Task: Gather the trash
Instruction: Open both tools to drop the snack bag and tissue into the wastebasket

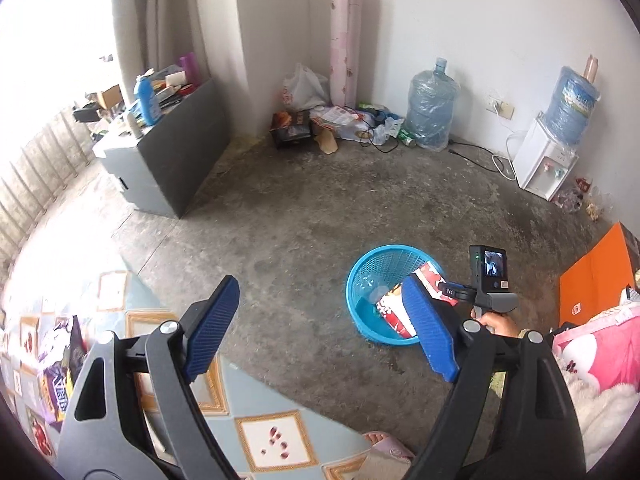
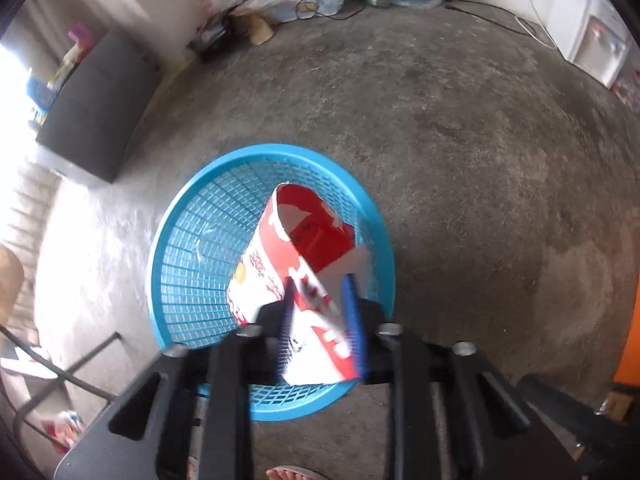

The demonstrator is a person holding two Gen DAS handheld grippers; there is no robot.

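Right gripper [image 2: 320, 312] pinches red-white carton [image 2: 296, 248] over blue basket [image 2: 180, 216] – could snag the rim; left gripper [image 1: 320, 324] spread, empty.

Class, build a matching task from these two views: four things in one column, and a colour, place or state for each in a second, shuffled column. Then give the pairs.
Things:
1. basket
2. red-and-white carton
3. left tongs
4. water dispenser

Descriptions:
A. open, holding nothing
B. white, against the wall
C. blue mesh, on the concrete floor
D. gripped by the right tongs over the basket

Pairs: 1-C, 2-D, 3-A, 4-B
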